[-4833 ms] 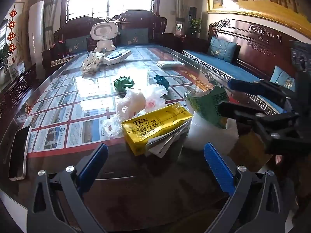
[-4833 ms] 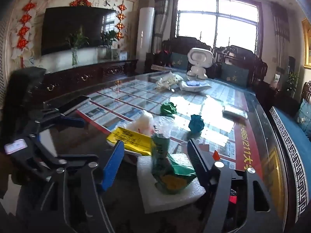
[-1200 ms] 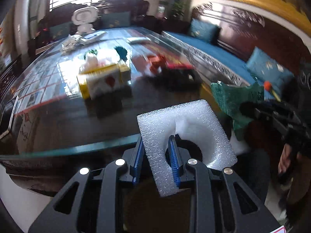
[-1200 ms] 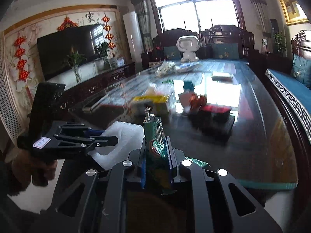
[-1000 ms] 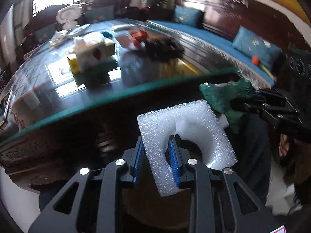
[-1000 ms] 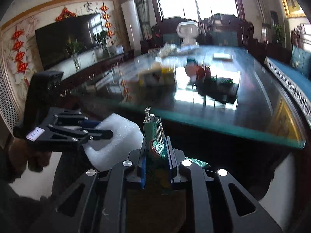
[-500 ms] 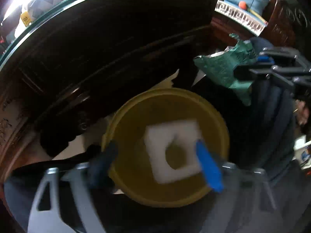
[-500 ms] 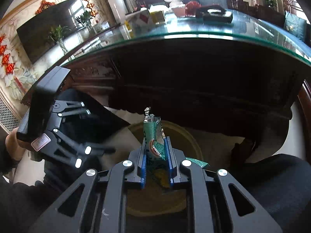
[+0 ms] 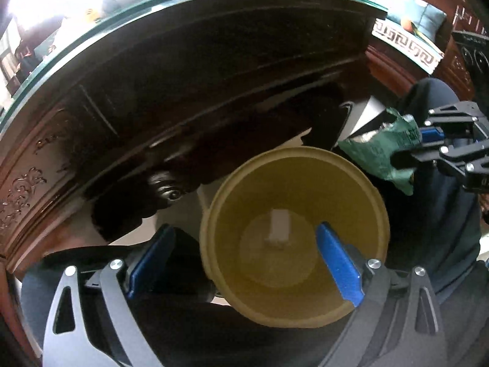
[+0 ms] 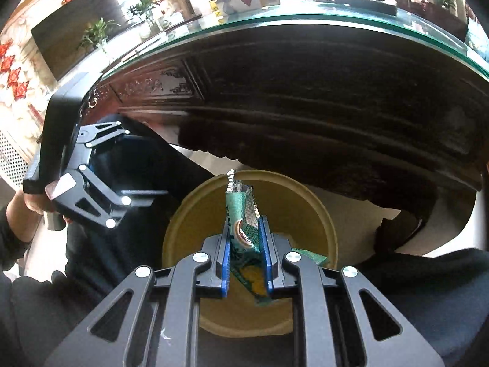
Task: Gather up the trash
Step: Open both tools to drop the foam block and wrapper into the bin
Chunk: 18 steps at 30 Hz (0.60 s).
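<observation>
A yellow bin [image 9: 360,189] stands on the floor below the table edge. A white foam piece [image 9: 279,226] lies at its bottom. My left gripper [image 9: 244,260] hangs over the bin's near rim, its jaws still opening wide with nothing between them. In the right wrist view the same bin [image 10: 308,202] lies under my right gripper [image 10: 246,244], which is shut on a green snack wrapper [image 10: 241,223]. That wrapper [image 9: 385,153] and the right gripper [image 9: 428,150] also show at the right of the left wrist view, just beyond the bin's rim.
The dark carved wooden table [image 9: 183,91] with its glass top edge [image 10: 305,20] overhangs the bin from behind. A person's dark trouser legs [image 9: 434,214] flank the bin. A hand [image 10: 21,202] holds the left gripper [image 10: 101,183]. Pale floor [image 10: 443,229] shows at right.
Both grippers have sunk from table height to the bin. The left gripper opened and let go of the foam piece, which fell to the bin's bottom. The right one kept its hold on the wrapper.
</observation>
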Available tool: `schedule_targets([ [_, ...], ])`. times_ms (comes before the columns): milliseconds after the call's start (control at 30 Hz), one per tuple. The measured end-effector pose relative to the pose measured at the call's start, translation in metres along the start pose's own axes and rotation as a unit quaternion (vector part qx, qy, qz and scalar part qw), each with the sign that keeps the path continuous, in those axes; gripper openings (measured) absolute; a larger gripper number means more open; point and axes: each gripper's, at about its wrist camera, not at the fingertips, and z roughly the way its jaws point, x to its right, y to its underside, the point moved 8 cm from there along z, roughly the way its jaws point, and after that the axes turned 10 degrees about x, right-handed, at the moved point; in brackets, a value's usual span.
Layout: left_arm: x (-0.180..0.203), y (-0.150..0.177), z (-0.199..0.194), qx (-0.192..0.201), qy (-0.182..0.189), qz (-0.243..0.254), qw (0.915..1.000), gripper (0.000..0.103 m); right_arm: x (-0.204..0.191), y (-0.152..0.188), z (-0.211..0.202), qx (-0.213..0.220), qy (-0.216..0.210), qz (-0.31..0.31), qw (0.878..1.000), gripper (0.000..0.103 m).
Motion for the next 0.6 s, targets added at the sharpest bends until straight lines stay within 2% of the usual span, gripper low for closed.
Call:
schedule_targets([
  [67,-0.002,-0.001,-0.001,0.002,-0.001,-0.001,1.0000,0.094,-0.004,0.000,0.001,-0.005,-0.004,-0.005,1.000,0.021],
  [100,-0.003,-0.002,-0.002,0.003,-0.003,0.000,1.0000,0.094,-0.003,-0.001,0.002,-0.003,-0.002,-0.007,1.000,0.039],
  [167,-0.003,-0.003,-0.002,0.004,-0.004,0.002,1.0000,0.094,-0.006,-0.003,-0.001,0.004,0.009,-0.019,1.000,0.061],
  [600,-0.001,-0.006,-0.004,0.009,-0.006,0.008,0.9999,0.094,-0.009,-0.015,-0.011,0.015,0.015,-0.033,0.999,0.059],
])
